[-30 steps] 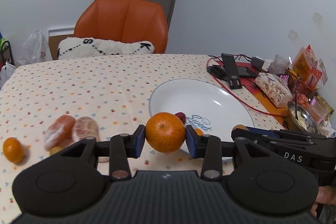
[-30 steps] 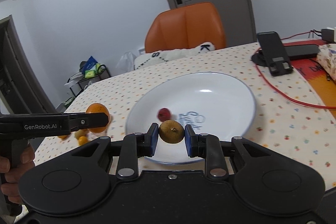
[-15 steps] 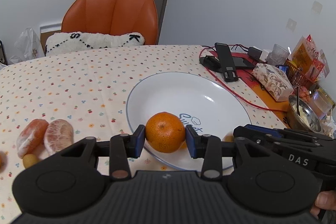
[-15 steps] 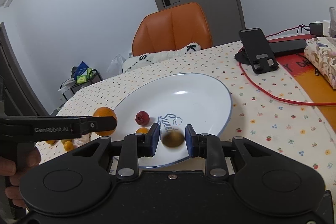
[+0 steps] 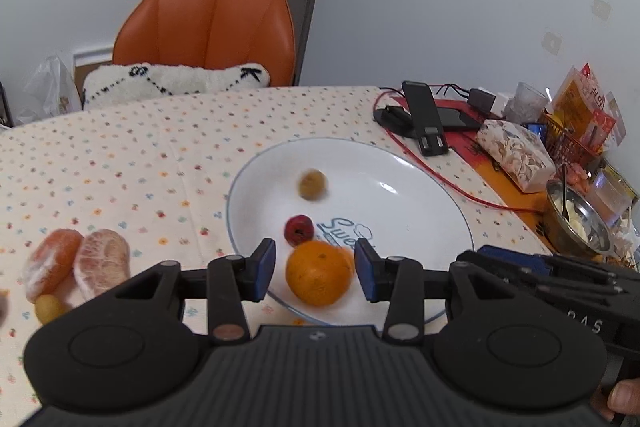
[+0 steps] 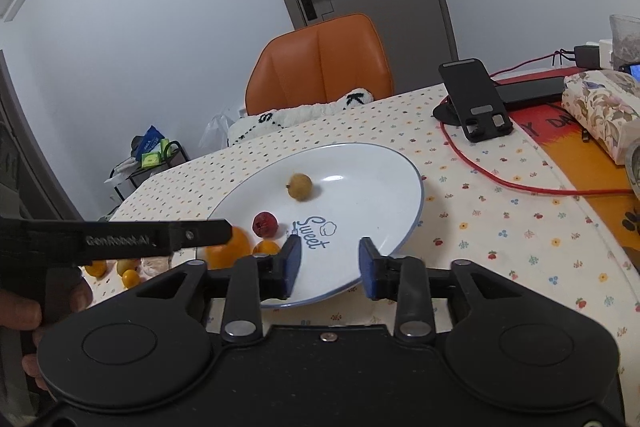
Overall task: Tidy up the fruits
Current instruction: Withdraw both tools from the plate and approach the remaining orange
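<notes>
The left gripper [image 5: 315, 269] is spread wide, and its blue pads do not touch anything. Between them lies an orange [image 5: 319, 273] on the near left part of the white plate [image 5: 420, 195], close to the rim. Just beyond the orange there is a small red fruit [image 5: 298, 229], and farther on the plate a small brown-yellow fruit [image 5: 312, 184], which looks blurred in the left camera. In the right camera the same brown-yellow fruit [image 6: 299, 186] is sharp, and the red fruit [image 6: 265, 223] lies nearer, beside the blue word "Sweet" printed on the plate [image 6: 372, 171].

The right gripper [image 6: 329, 267] is also spread, with nothing between its pads; it hangs over the near edge of the plate. In that view the left gripper [image 6: 224, 231] comes in from the left, held by a hand [image 6: 20, 311], and it partly hides the orange [image 6: 230, 253]. A smaller orange fruit [image 6: 266, 248] shows just right of it, at the near left of the plate.

On the dotted tablecloth [image 5: 120, 155], left of the plate, lie two peeled citrus halves [image 5: 76, 263] touching each other, and a small yellow fruit [image 5: 49, 307] near them. A few more small yellow fruits [image 6: 128, 273] are seen on the cloth in the right camera. At the far side stands an orange chair [image 5: 208, 27], and on the right a phone stand [image 5: 424, 123] with a red cable [image 5: 452, 187].
</notes>
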Tool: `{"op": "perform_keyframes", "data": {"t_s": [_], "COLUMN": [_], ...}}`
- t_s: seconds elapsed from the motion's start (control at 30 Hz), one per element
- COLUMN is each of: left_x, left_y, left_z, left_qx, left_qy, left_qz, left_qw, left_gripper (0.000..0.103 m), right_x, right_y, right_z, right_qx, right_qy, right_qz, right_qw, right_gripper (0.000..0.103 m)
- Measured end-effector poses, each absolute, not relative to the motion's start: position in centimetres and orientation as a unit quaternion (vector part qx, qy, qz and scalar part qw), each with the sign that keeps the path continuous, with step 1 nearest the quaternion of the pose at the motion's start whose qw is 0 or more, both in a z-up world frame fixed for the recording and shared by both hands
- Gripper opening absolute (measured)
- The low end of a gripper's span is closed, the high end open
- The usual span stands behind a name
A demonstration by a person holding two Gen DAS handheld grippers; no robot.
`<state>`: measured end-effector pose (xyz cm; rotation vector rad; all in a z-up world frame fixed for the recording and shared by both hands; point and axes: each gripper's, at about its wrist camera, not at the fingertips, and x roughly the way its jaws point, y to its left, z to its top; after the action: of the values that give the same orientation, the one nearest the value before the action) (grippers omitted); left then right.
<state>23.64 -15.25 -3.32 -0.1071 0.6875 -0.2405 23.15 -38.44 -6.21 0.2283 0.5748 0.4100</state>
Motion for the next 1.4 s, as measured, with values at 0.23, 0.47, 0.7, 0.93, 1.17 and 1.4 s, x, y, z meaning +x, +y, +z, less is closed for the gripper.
{"op": "perform_keyframes", "data": {"t_s": [0.23,0.47,0.7,0.93,1.17,1.4], "left_x": [22.8,21.5,20.2,19.1,18.0,17.0], "left_y": [-13.5,-11.5,-9.8,-7.8,-5.8,-3.6], "left_z": [-2.5,-1.7,-0.9,-0.4,0.0,0.3], "left_qx": [-0.06,-0.064,-0.077,-0.093,-0.107,-0.122], "left_qy": [0.329,0.316,0.301,0.292,0.284,0.284], "left_qz": [-0.1,-0.08,-0.068,-0.057,-0.045,-0.038], "left_qw": [0.937,0.943,0.948,0.95,0.952,0.95], "left_gripper": [0.045,0.07,0.082,0.091,0.096,0.098], "right_x": [22.7,22.2,21.7,21.1,20.6,20.4], "right_y": [-37.7,-36.5,-35.6,-35.1,-33.5,-31.6], "right_z": [-5.8,-5.3,-4.7,-4.4,-4.0,-3.9], "right_qx": [0.108,0.1,0.097,0.114,0.109,0.108], "right_qy": [0.277,0.268,0.253,0.239,0.237,0.242], "right_qz": [0.202,0.202,0.193,0.183,0.199,0.221], "right_qw": [0.933,0.937,0.943,0.947,0.945,0.939], "right_gripper": [0.043,0.06,0.085,0.103,0.103,0.103]}}
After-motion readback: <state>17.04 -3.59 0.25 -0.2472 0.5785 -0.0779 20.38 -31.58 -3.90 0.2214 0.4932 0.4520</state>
